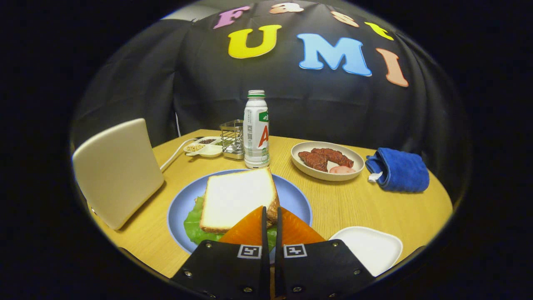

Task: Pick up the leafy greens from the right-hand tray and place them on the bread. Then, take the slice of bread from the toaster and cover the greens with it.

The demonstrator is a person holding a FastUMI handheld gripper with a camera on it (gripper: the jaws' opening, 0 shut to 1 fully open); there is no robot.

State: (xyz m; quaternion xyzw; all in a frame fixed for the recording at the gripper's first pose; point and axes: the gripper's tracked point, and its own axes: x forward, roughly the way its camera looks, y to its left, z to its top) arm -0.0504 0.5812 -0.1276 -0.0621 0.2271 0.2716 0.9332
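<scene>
A white bread slice [237,196] lies on top of the leafy greens [195,225], which stick out from under its left and near sides on the blue plate [295,200]. My gripper [271,210] sits low over the plate's near side. Its orange fingers [250,229] stand almost together, with a thin slit between them, and their tips are at the slice's near right corner. Nothing shows between the fingers. The beige toaster [118,171] stands to the left of the plate. The white right-hand tray [370,248] lies bare beside my right finger.
Beyond the blue plate stands a white bottle [256,129], with a wire rack [233,139] and a divided dish of seeds [204,148] to its left. A beige plate of meat [327,160] and a folded blue cloth [397,168] lie at the far right.
</scene>
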